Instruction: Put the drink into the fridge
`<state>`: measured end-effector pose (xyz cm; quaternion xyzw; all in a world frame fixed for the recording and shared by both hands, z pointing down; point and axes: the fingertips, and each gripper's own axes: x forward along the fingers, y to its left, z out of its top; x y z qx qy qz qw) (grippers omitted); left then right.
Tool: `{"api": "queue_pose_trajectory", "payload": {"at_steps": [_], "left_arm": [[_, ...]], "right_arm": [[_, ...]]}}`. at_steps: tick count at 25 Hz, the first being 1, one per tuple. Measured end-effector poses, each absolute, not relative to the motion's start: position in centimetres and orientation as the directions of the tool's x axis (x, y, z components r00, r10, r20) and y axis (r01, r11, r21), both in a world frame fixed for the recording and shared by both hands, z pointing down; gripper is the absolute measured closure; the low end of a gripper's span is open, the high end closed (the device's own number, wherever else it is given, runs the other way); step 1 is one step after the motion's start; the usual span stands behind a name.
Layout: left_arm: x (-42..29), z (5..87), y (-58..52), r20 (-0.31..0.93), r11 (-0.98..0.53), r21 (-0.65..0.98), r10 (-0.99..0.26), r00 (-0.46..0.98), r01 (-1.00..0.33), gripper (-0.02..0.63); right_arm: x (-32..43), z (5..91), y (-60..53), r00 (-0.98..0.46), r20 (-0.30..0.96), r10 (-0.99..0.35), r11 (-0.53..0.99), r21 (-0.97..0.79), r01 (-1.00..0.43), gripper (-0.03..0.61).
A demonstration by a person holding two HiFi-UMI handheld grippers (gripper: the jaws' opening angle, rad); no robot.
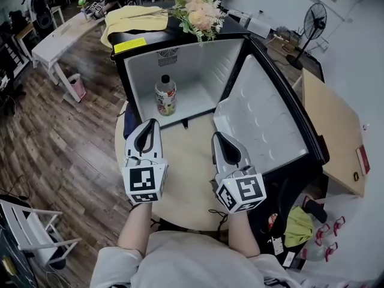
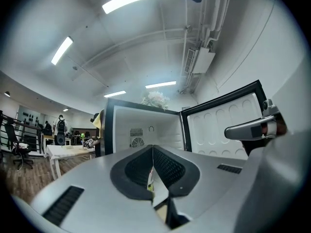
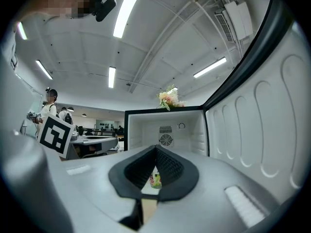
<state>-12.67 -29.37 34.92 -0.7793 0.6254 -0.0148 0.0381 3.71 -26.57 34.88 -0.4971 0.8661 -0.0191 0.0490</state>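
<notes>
Left claw [image 1: 153, 125]: jaws pressed together at the tips, nothing pinched. It points level at the open fridge.
Right claw [image 1: 217, 137]: jaws likewise pressed together and empty. It is level, beside the left one but apart from it, and close to the inner face of the door [image 1: 264, 119].
Both claws are held over a round beige desk [image 1: 186, 167], short of the fridge opening. Each marker cube faces up toward the head camera.

Drink bottle [image 1: 165, 95]: stands upright on the white floor of the fridge [image 1: 144, 71], roughly mid-compartment, with its cap on and a coloured label. Neither claw touches it, and it sits well ahead of both tips. In each gripper view a sliver of its label shows through the slot behind the closed tips.

Fridge: black shell and white liner, with a round vent on the back wall. The door is swung fully open to the right.
On top of the fridge are a bunch of flowers [image 1: 201, 11] and a yellow cloth [image 1: 135, 20].
Floor: wood planks.
</notes>
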Motion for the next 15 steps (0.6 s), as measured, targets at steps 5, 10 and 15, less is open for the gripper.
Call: {"api": "queue_pose_trajectory", "payload": {"at_steps": [5,10,15], "left_arm": [[-12.4,34.2,-26.3,-0.033,-0.210,-0.086,-0.976,0.213,-0.974,0.603],[-12.5,33.4,-23.6,-0.022,-0.197,-0.088,-0.980,0.199,-0.976,0.603],[-12.4,32.4,-21.2,-0.052,-0.180,-0.088,-0.981,0.185,-0.980,0.603]], "right_arm": [[4.0,34.4,-24.8,-0.514,-0.080,-0.854,0.520,-0.082,-0.850,0.569],[4.5,34.1,-23.2,-0.521,-0.091,-0.848,0.528,-0.082,-0.845,0.569],[4.8,33.8,-21.7,-0.531,-0.101,-0.841,0.539,-0.084,-0.838,0.569]]}}
